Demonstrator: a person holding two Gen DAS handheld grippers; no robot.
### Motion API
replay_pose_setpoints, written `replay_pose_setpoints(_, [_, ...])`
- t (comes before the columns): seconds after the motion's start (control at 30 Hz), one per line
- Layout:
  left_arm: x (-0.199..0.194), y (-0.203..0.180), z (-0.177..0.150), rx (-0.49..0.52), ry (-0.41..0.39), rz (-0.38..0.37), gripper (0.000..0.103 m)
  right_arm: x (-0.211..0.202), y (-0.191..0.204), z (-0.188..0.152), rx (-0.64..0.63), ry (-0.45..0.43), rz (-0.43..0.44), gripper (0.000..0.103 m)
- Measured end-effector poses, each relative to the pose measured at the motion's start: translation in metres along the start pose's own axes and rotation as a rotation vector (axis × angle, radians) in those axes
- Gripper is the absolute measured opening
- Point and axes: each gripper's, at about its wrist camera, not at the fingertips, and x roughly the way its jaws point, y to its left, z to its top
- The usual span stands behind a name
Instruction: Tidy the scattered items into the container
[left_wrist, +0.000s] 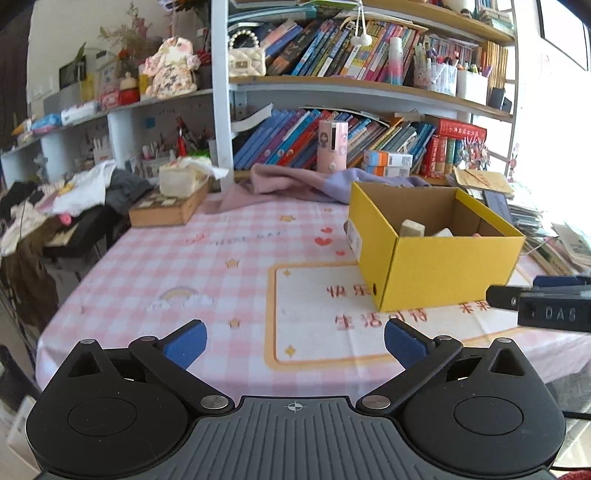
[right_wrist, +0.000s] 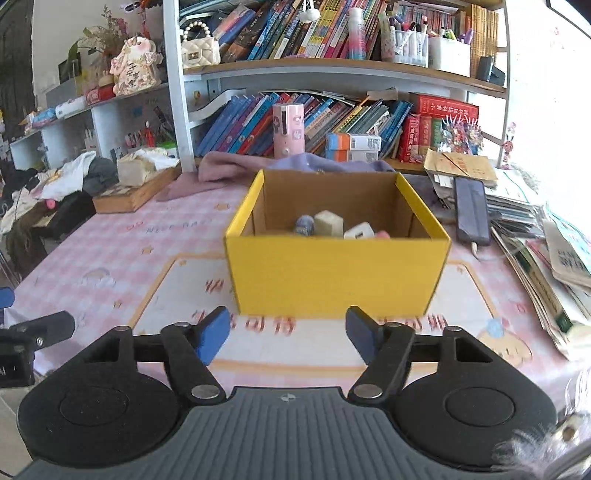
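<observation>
A yellow cardboard box (right_wrist: 332, 273) stands on the pink checked tablecloth (right_wrist: 110, 251), straight ahead in the right wrist view and to the right (left_wrist: 443, 273) in the left wrist view. Inside it lie a beige block (right_wrist: 328, 221), a bluish round item (right_wrist: 304, 224), a white item (right_wrist: 358, 232) and a bit of something pink. My right gripper (right_wrist: 286, 334) is open and empty, a short way in front of the box's near wall. My left gripper (left_wrist: 293, 343) is wide open and empty over the tablecloth, left of the box. The right gripper's finger (left_wrist: 535, 299) pokes in at the left view's right edge.
A wooden tray with a tissue pack (left_wrist: 173, 195) sits at the table's far left. Pink and lilac cloth (left_wrist: 295, 181) lies behind the box. Bookshelves (right_wrist: 332, 122) rise behind. Stacked papers and books (right_wrist: 535, 251) and a dark case (right_wrist: 471, 210) crowd the table's right side.
</observation>
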Motion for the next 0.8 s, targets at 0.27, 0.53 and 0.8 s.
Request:
replay_pose_setpoints(0.27, [-0.011, 0.019, -0.017, -0.071, 0.039, 0.015, 0.103, -0.025, 0.016, -0.023, -0.02, 0.02, -0.005, 0.086])
replay_pose_setpoints(0.53, [-0.022, 0.021, -0.019, -0.064, 0.019, 0.037, 0.103, -0.032, 0.016, -0.025, -0.013, 0.007, -0.02, 0.091])
replay_pose_setpoints(0.8, [-0.026, 0.026, -0.022, -0.098, 0.015, 0.042, 0.103, -0.035, 0.013, -0.029, 0.008, 0.011, -0.022, 0.091])
